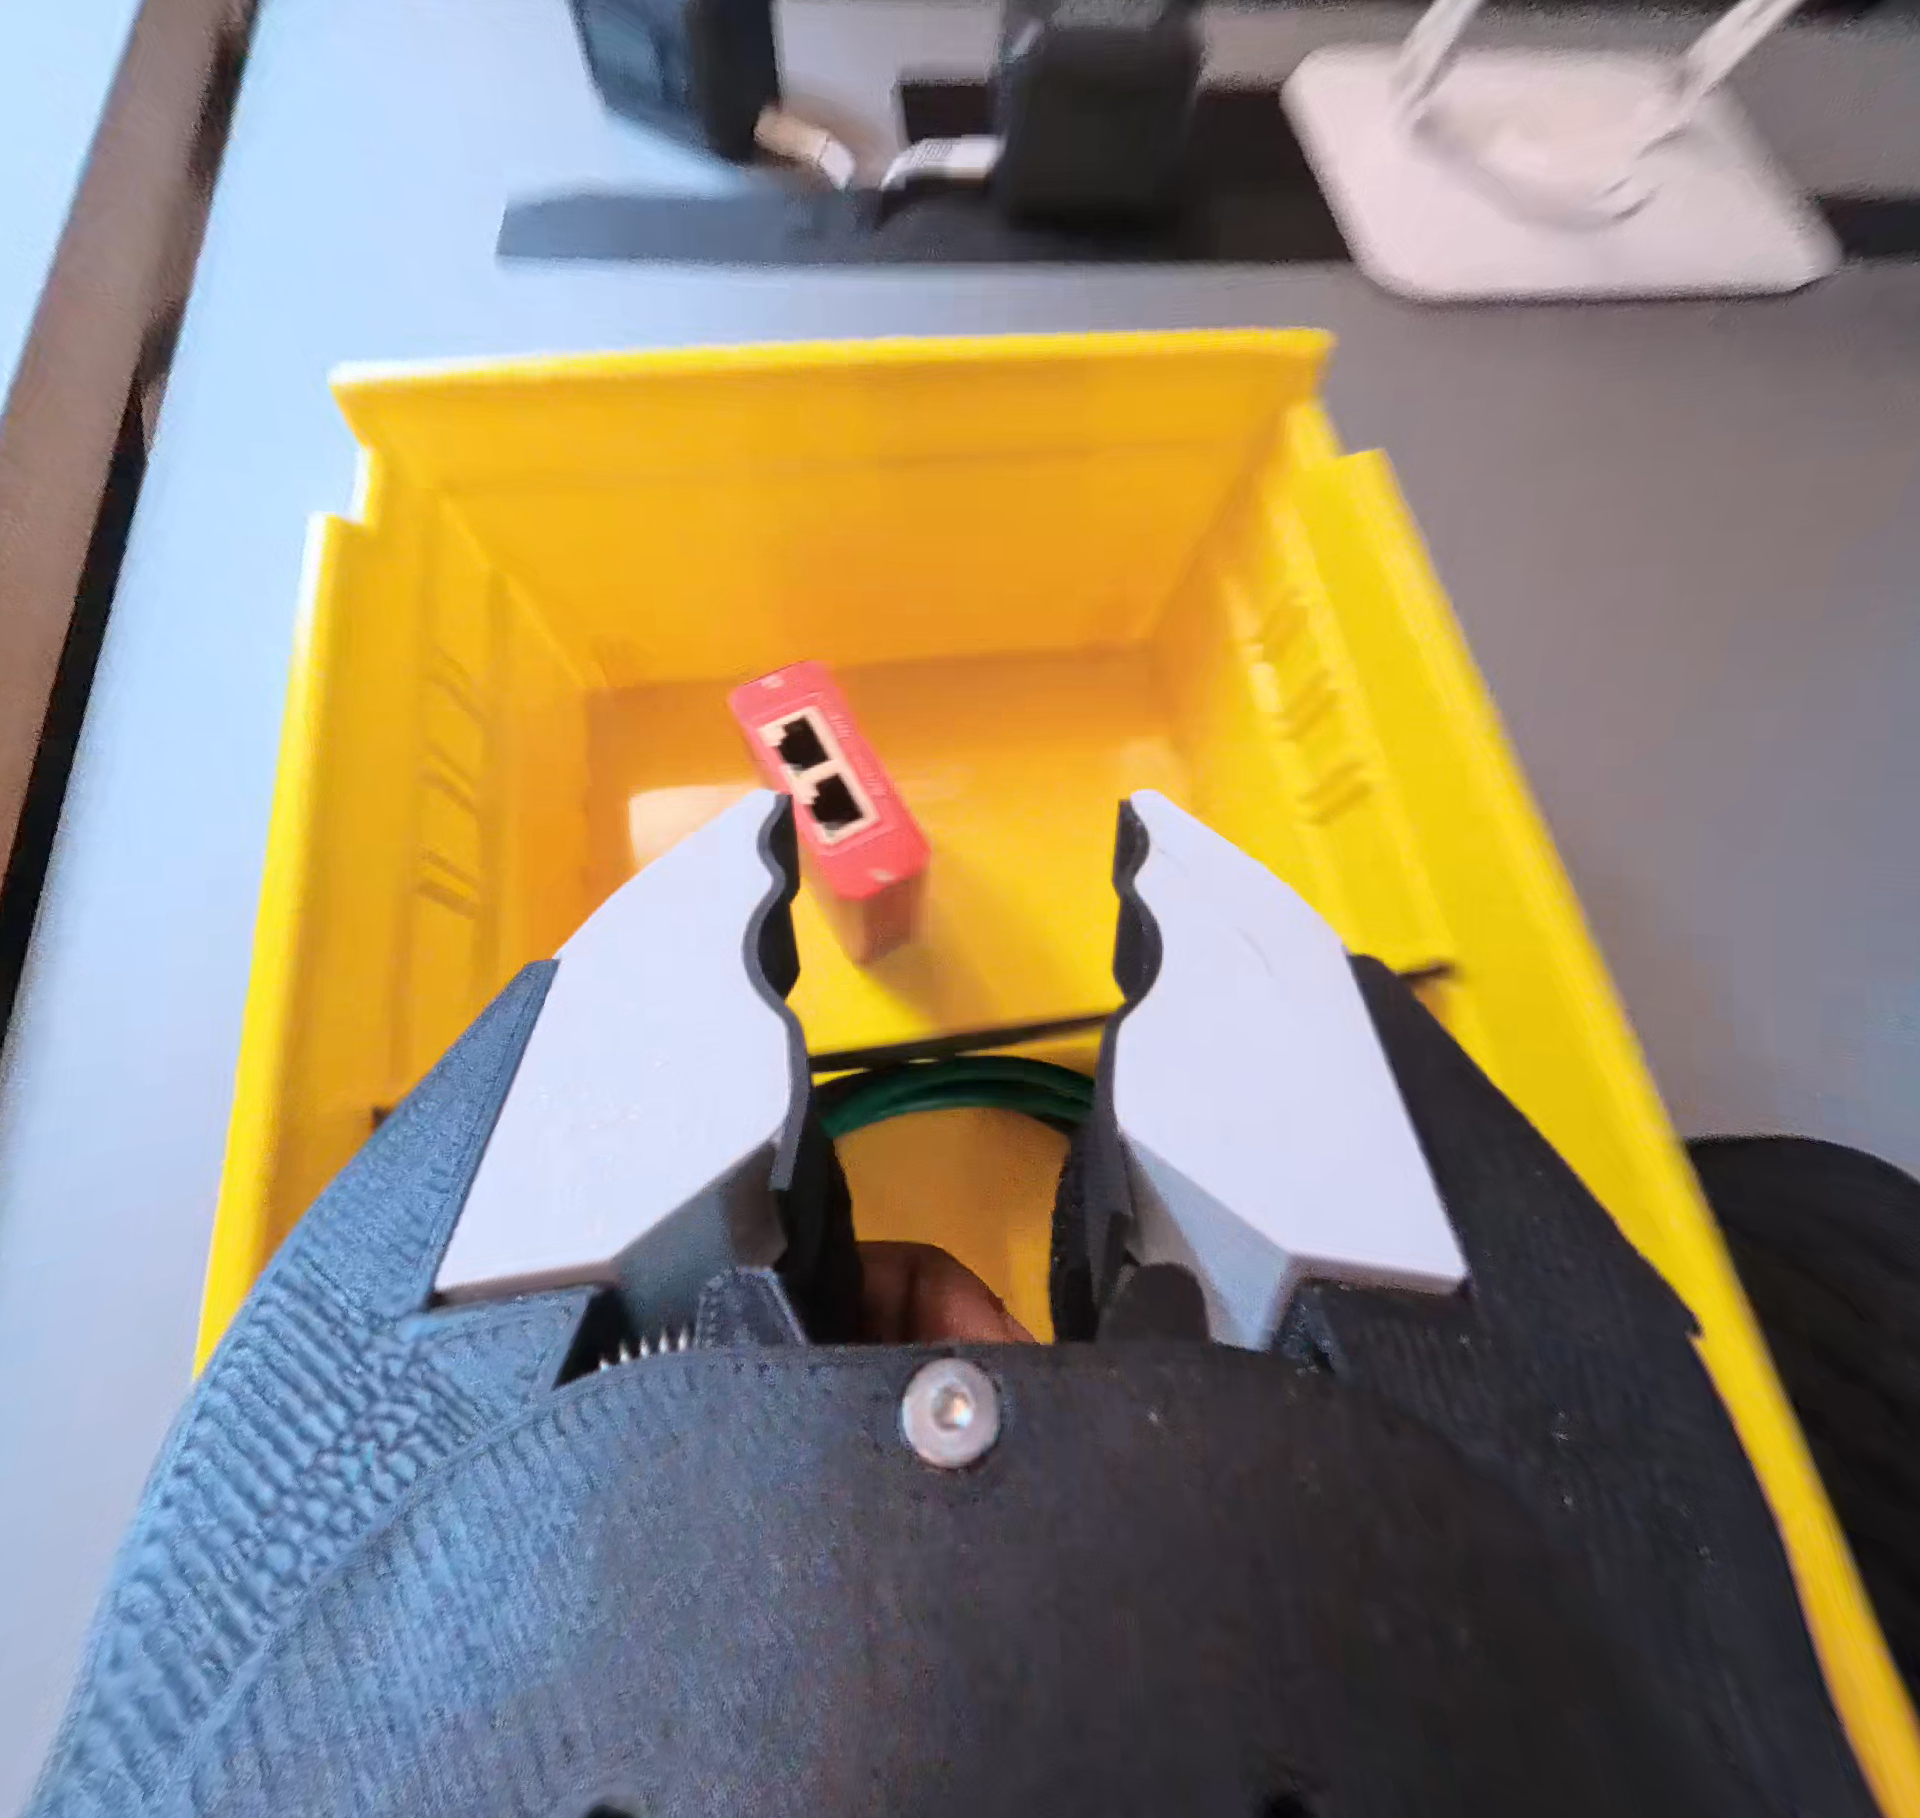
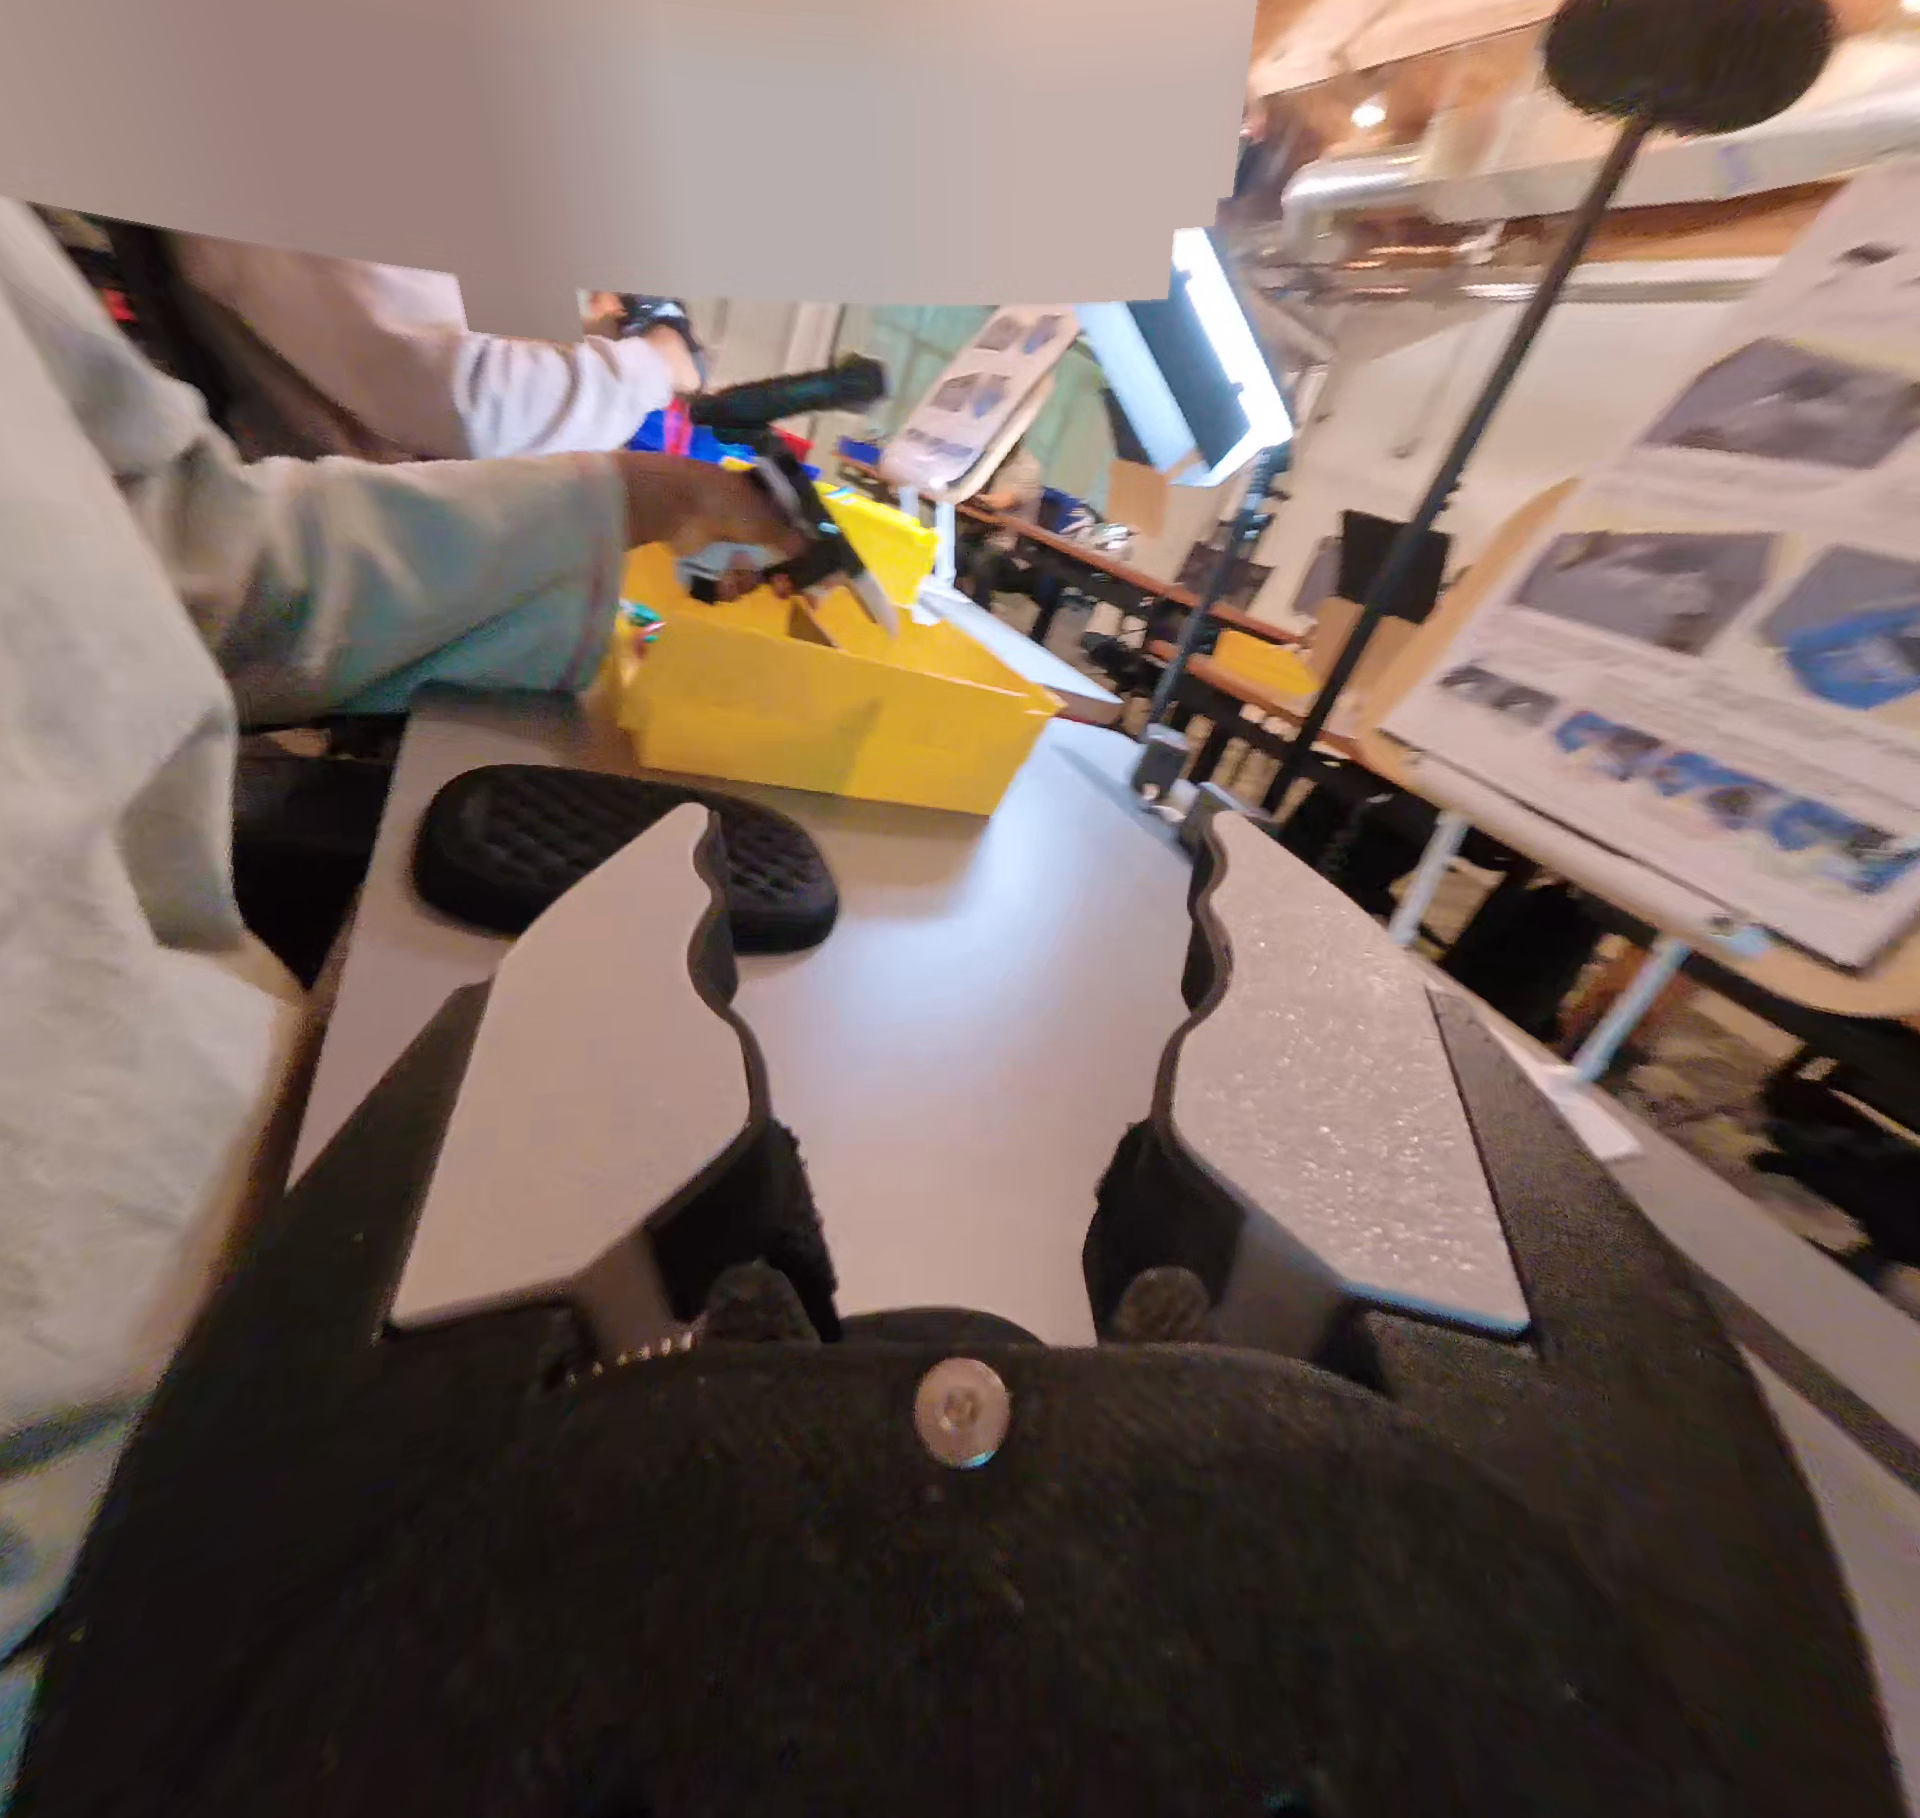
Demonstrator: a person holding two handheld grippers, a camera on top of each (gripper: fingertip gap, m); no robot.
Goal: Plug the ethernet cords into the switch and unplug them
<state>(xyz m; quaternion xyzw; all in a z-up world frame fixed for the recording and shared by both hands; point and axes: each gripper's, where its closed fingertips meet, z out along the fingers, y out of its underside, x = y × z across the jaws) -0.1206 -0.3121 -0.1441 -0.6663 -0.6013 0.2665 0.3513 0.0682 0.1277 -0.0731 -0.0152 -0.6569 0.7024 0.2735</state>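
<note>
— Here, the left gripper point(image 1: 951, 812) hangs over the yellow bin point(image 1: 831, 397), fingers spread, holding nothing.

— And the switch point(image 1: 826, 786)?

— On the bin's floor, near the far wall, red, two ports facing up, both unplugged. It sits just beyond the left finger's tip. A green cord point(image 1: 956, 1093) coils at the bin's near end.

— The right gripper point(image 2: 951, 833)?

— Well clear of the bin, above the grey table point(image 2: 956, 1020), fingers apart, empty. A black pad point(image 2: 623, 859) lies between it and the bin.
</note>
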